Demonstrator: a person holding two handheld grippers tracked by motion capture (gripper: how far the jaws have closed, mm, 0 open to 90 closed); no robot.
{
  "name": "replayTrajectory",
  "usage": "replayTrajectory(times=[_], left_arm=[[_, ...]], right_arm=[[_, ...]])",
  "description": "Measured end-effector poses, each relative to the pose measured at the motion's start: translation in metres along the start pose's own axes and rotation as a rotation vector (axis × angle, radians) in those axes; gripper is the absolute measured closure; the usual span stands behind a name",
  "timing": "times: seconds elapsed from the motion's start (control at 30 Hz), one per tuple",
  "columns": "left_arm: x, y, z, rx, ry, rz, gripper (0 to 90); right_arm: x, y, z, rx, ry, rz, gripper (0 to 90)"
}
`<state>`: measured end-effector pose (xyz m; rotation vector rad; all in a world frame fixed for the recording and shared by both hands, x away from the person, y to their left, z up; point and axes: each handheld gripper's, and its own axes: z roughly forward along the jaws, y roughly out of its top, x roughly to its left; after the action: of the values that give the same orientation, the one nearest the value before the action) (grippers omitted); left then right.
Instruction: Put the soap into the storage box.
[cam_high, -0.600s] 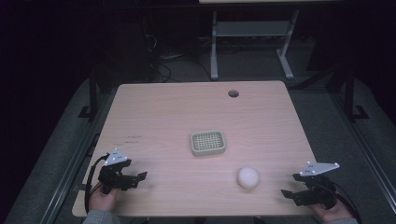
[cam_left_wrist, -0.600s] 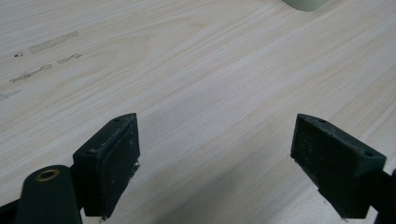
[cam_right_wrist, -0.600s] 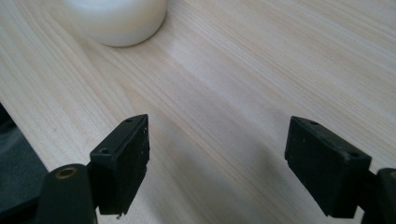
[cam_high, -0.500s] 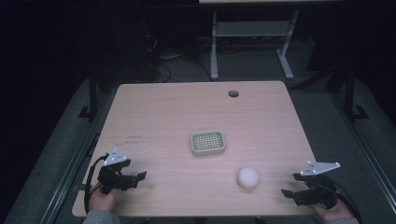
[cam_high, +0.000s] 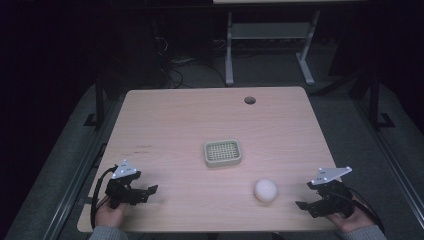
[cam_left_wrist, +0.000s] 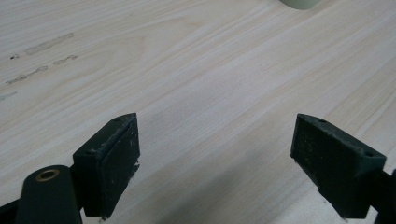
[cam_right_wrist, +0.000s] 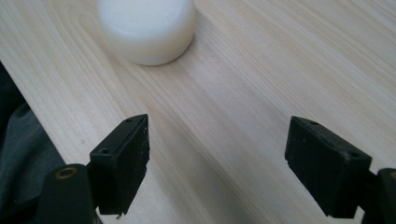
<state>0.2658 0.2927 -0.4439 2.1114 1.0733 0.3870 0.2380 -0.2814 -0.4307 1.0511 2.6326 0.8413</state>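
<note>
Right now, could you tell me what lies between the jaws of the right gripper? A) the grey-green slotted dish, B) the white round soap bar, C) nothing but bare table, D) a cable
C: in the right gripper view the right gripper has its jaws standing wide apart over bare table, with the white round bar lying ahead of them, untouched.

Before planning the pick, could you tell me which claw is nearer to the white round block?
Right. The right claw sits just right of the white round block, open and apart from it; the left claw is far across the table, well to its left.
</note>
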Motion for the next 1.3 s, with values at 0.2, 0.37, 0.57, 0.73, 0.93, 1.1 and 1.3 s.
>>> replayTrajectory(times=[0.2, 0.37, 0.57, 0.73, 0.93, 1.1, 1.3], left_arm=[[0.000, 0.000, 0.000, 0.001, 0.001, 0.000, 15.3], [0.000, 0.000, 0.000, 0.003, -0.004, 0.000, 15.3], [-0.001, 0.000, 0.000, -0.006, -0.005, 0.002, 15.2], [-0.001, 0.001, 0.000, 0.005, -0.002, 0.018, 15.2], [-0.001, 0.001, -0.001, 0.010, -0.004, 0.032, 15.3], [-0.002, 0.001, -0.001, 0.007, -0.004, 0.028, 15.2], [-0.002, 0.001, -0.001, 0.003, -0.005, 0.022, 15.3]], right_arm=[[0.001, 0.013, -0.003, 0.030, 0.011, -0.025, 20.3], [0.003, 0.022, -0.001, 0.065, 0.022, -0.037, 19.0], [0.006, 0.032, 0.002, 0.083, 0.029, -0.066, 19.1], [0.009, 0.039, 0.005, 0.102, 0.038, -0.082, 19.2], [0.012, 0.047, 0.008, 0.116, 0.048, -0.096, 19.1], [0.017, 0.057, 0.012, 0.136, 0.056, -0.115, 19.1], [0.020, 0.064, 0.016, 0.143, 0.058, -0.137, 19.0]])
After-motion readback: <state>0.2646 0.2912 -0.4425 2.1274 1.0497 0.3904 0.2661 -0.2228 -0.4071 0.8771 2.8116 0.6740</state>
